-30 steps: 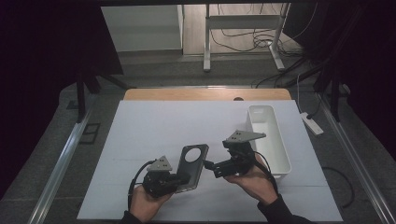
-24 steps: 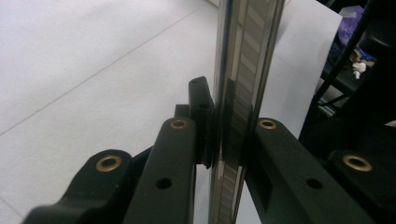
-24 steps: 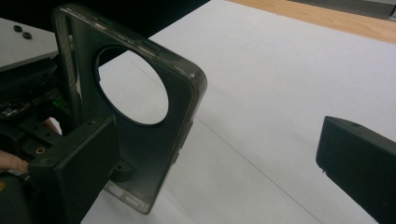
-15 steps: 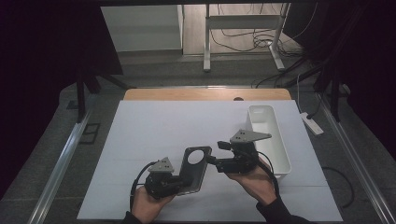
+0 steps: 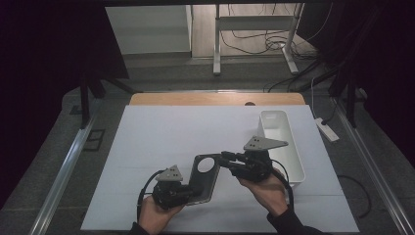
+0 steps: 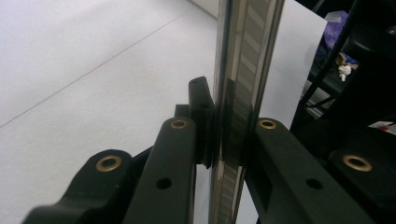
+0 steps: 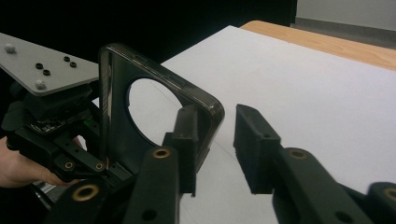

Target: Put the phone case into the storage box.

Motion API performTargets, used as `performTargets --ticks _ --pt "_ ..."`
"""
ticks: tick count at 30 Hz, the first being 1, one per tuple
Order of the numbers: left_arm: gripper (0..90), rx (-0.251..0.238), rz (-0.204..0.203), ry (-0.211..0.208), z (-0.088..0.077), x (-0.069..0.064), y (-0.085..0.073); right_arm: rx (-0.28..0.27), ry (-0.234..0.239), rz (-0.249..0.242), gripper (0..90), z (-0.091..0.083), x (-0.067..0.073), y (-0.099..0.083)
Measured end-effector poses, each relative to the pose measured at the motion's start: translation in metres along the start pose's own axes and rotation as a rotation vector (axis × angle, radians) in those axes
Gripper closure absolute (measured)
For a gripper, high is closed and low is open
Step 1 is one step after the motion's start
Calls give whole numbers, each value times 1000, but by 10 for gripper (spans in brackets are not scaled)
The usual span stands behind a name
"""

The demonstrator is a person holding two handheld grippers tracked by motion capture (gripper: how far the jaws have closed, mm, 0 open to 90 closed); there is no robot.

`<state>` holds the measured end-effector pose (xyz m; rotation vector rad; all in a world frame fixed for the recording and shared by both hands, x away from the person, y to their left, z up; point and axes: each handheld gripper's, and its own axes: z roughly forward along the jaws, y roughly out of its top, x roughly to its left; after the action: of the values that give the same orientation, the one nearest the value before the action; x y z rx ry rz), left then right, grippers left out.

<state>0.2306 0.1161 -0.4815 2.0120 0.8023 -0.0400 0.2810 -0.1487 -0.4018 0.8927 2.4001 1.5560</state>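
I have the dark translucent plastic phone case with its round camera cutout (image 5: 204, 177) clamped at its lower edge in my left gripper (image 5: 193, 192), lifted off the white table sheet (image 5: 161, 132), left of the white oblong bin (image 5: 281, 142). My right gripper (image 5: 222, 159) has just been closing around the case's top corner; the right gripper view shows one pad beside the corner (image 7: 208, 121), the other apart, so the second grip looks unfinished. The left gripper view shows the case edge-on (image 6: 243, 93), pinched tight.

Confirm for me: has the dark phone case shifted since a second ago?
No. The phone case stands in the same spot on the white sheet, with the same gap to the white bin as before.
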Motion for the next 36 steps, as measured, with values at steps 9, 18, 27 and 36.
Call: performTargets --ticks 9,18,27,36 --pt "847 -15 -5 -38 0 2 -1 -10 26 8 792 -1 -1 0" --pt "844 -4 -3 -59 2 5 -2 -17 48 35 815 -1 -2 0" --pt "841 -2 -3 -72 5 6 -2 -18 50 50 821 -1 -1 1" --pt "758 -10 -4 -71 6 7 -2 -18 42 52 825 -1 2 2"
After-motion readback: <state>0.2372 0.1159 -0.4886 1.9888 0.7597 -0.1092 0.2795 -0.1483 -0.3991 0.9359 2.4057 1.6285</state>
